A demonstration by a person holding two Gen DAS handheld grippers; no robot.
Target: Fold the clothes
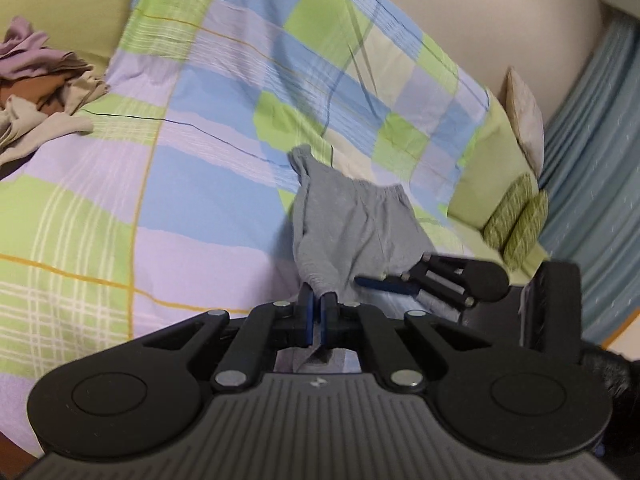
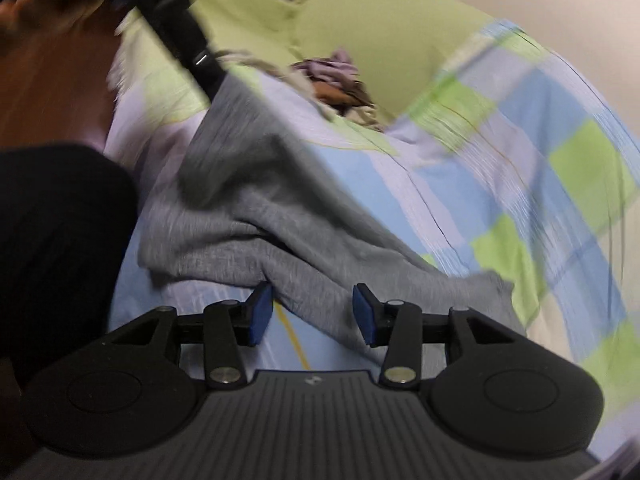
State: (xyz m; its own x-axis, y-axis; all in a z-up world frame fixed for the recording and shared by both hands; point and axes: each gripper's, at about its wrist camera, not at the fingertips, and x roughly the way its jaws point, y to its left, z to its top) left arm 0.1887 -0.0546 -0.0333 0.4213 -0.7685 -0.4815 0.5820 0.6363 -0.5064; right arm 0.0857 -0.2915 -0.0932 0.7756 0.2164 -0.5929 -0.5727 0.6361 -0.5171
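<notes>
A grey knit garment [image 1: 344, 224] lies on the checked bedspread [image 1: 192, 184], stretched away from me with its waistband at the far end. My left gripper [image 1: 319, 312] is shut on the near end of the grey garment. My right gripper [image 2: 314, 314] is open, its blue pads [image 2: 260, 312] either side of a fold of the same garment [image 2: 256, 216]. In the left wrist view the right gripper [image 1: 384, 282] reaches in from the right at the garment's lower edge. In the right wrist view the left gripper [image 2: 180, 16] holds the garment's upper end.
A pile of purple, brown and beige clothes [image 1: 36, 80] lies at the bed's far left, also in the right wrist view [image 2: 336, 80]. Two green knit cushions [image 1: 516, 220] and a beige pillow [image 1: 528, 120] sit at the right. A blue curtain [image 1: 592, 184] hangs beyond.
</notes>
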